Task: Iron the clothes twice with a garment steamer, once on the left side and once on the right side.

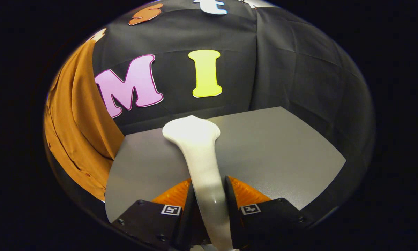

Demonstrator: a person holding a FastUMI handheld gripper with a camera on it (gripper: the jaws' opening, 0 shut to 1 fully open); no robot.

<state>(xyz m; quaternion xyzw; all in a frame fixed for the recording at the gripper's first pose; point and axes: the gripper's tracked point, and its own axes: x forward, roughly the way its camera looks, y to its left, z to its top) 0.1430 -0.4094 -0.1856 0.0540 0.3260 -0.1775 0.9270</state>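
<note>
Two fingers of the gripper (209, 205) are closed on the handle of the steamer (202, 164), one pressing on each side; we read this as a firm hold. The handle runs up between them and widens into the head, which sits beyond the fingertips, over the grey table (282, 150). We cannot tell whether the head rests on the table or hangs just above it.

The shirt (78, 132), brown, hangs well off to the left of the head, beside the table's left edge and against the booth wall. No contact between head and cloth yet, so we judge neither pass begun.

Risks as we see them:
- The handle is smooth and tapered; a swing leftward could let it twist or slide between the fingers.
- The head must clear the table's left corner; a low path could knock it.
- The shirt hangs loose; pushing too hard would shove the cloth aside rather than smooth it.
</note>
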